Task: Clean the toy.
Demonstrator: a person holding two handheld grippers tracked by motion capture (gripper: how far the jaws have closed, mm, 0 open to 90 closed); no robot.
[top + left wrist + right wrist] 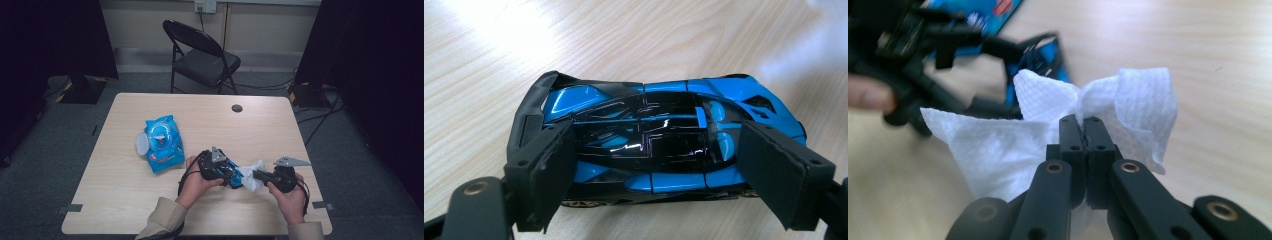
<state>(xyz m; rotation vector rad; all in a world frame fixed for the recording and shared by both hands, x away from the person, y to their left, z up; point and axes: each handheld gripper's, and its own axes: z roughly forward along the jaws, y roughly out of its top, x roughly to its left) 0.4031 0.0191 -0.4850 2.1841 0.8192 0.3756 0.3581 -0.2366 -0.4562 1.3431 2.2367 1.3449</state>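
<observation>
Left gripper [651,165] spans the blue toy car [659,135] nose to tail, near the tabletop's [200,210] front edge; it's glossy and hard, probably slippery, so gripping the ends suits. Right gripper [1085,125], pinched tight on the wet wipe [998,145] just right: limp, light.

We list: toy car [664,145], glossy blue and black plastic, at frame centre; wipe [998,145], white cloth-like paper with a dimpled, matt weave; table [634,40], pale smooth wood-grain top; wipe pack [162,142], shiny blue plastic film, left of centre; gripper pads [774,170], matt black, slightly rough.
</observation>
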